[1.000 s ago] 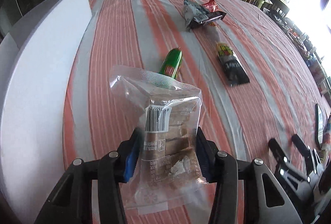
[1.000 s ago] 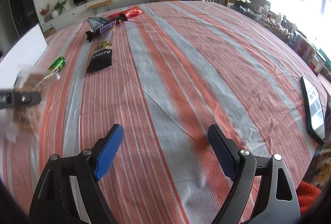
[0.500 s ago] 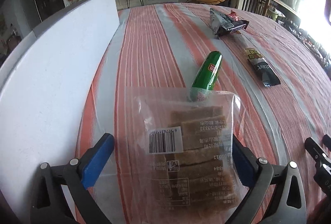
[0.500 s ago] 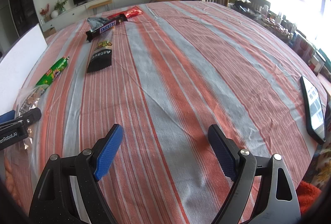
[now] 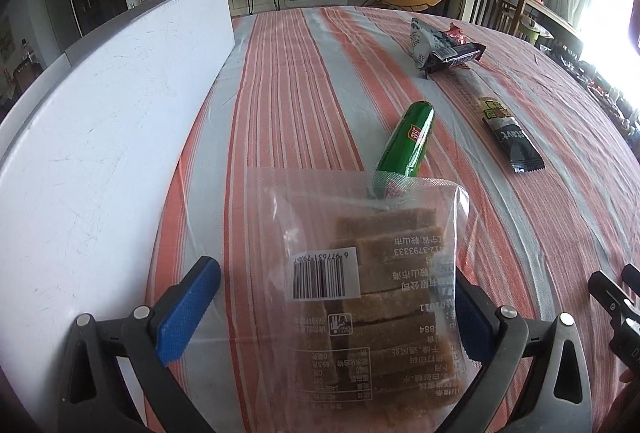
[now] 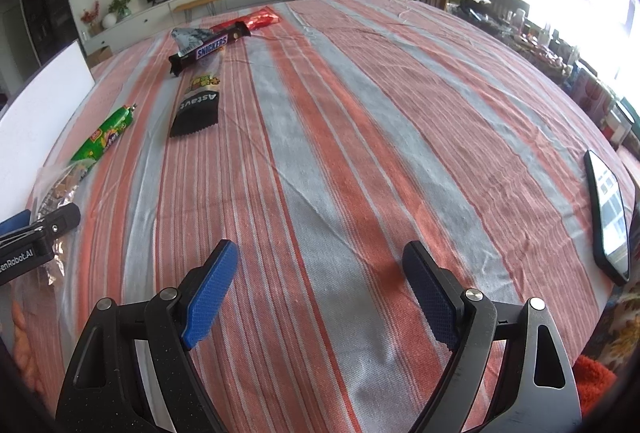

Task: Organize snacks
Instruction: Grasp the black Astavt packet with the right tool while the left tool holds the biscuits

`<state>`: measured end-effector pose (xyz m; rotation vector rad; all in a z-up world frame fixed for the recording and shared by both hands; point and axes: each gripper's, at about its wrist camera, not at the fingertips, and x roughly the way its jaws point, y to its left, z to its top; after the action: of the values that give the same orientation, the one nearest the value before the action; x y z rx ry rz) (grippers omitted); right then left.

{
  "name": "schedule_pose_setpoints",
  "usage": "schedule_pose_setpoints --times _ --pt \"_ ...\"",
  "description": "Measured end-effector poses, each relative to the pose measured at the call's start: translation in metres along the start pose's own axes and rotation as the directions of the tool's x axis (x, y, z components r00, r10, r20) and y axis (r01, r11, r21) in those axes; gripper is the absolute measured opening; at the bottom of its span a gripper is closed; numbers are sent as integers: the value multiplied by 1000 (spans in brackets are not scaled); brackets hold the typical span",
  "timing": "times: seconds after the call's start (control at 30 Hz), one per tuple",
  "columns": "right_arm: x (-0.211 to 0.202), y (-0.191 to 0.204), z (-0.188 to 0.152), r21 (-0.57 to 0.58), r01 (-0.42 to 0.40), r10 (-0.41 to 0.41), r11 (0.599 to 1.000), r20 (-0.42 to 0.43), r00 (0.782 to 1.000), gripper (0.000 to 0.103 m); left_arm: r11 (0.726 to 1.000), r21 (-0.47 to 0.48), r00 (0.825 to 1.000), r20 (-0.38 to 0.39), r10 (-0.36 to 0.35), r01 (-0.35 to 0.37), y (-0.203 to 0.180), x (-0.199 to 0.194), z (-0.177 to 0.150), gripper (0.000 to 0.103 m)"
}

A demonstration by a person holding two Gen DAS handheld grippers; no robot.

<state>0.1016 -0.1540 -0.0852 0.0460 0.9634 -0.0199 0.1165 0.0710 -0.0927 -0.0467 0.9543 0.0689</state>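
Note:
A clear bag of brown cake slices (image 5: 380, 289) lies flat on the striped tablecloth between the wide-open fingers of my left gripper (image 5: 328, 309), leaning toward the right finger. A green sausage stick (image 5: 408, 141) lies just beyond it. Further off lie a black Astavt bar (image 5: 508, 135), a Snickers bar (image 5: 456, 58), a grey packet (image 5: 420, 41) and a red packet (image 5: 454, 32). My right gripper (image 6: 320, 293) is open and empty over bare cloth. Its view shows the bag (image 6: 56, 185), sausage (image 6: 104, 137), Astavt bar (image 6: 196, 109) and Snickers (image 6: 208, 47).
A white board (image 5: 104, 137) stands along the table's left side, close to the bag. A phone (image 6: 608, 217) lies at the table's right edge. The left gripper's finger (image 6: 40, 233) shows at the left of the right wrist view. Chairs stand beyond the table.
The left gripper, shut on the bag and holding it upright a second ago, lowered it onto the cloth and opened wide. The bag now lies flat. The right gripper has not moved.

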Motion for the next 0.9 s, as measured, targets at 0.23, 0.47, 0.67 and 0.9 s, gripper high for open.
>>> schedule_pose_setpoints --times 0.23,0.47,0.67,0.9 --pt "20 50 82 -150 -73 74 986 3 997 86 1000 1 1000 0 0 0 0 0 0 103" --pt "83 97 115 -227 -81 62 970 -92 994 83 1000 1 1000 0 0 0 0 0 0 103" --pt "71 80 105 -188 -126 118 974 -52 992 31 1000 1 1000 1 -2 2 1 -2 -1 103" --pt "19 21 37 -109 -168 166 980 -26 986 29 1000 1 1000 2 -1 1 1 -2 -1 103"
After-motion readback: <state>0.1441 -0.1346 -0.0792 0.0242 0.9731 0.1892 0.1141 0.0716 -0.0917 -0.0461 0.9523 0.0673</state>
